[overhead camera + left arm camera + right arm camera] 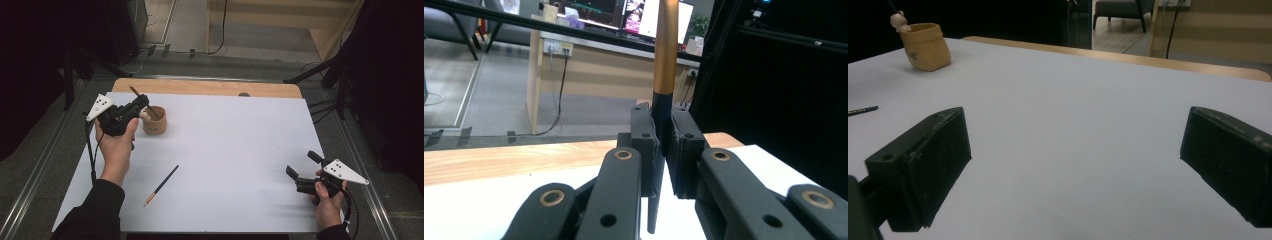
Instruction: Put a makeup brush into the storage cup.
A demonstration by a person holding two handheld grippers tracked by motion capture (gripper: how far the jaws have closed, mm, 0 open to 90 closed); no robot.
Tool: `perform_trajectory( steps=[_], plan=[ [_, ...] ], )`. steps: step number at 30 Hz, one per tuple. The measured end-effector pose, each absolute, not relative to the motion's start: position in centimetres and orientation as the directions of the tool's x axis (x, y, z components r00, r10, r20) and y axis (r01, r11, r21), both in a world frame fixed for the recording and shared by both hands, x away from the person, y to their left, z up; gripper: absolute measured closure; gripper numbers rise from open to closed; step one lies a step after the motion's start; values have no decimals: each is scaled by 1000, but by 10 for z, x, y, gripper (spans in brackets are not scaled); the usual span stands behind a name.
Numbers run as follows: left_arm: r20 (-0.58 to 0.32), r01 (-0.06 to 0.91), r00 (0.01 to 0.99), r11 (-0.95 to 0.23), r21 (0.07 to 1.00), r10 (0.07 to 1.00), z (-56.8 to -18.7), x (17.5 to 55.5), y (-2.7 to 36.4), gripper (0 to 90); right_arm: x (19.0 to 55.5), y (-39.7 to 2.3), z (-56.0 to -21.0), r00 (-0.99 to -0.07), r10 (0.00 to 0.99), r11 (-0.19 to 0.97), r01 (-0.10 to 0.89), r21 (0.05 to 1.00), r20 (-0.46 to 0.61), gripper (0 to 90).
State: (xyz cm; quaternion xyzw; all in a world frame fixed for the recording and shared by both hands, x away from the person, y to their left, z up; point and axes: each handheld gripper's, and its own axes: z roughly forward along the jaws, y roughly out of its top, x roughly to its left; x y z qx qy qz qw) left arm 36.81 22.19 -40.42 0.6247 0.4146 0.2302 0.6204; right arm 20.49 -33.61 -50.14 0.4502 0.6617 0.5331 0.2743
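A pen (665, 60) is clamped upright in the closed left claw (141, 102) just beside the wooden cup (154, 120), apparently for dropping in, while the right claw (301, 168) is held wide open and empty, well apart from the cup.

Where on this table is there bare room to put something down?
The wide white stretch between the cup and the right tongs is bare. It is crowded at the far left, where the left tongs hold a pen; another pen lies near left.
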Motion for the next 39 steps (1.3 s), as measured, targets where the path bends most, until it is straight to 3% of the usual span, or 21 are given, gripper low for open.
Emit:
perform_trajectory(
  steps=[21, 39],
  plan=[
    [-201, 243, 482, 90, 966, 853, -424, 384, 220, 838, 205, -336, -502, -444, 888, 28, 308, 951, 118, 7],
    [-210, 309, 452, 69, 949, 867, -443, 391, 212, 836, 206, -337, -503, -445, 887, 25, 314, 949, 123, 9]
  ],
)
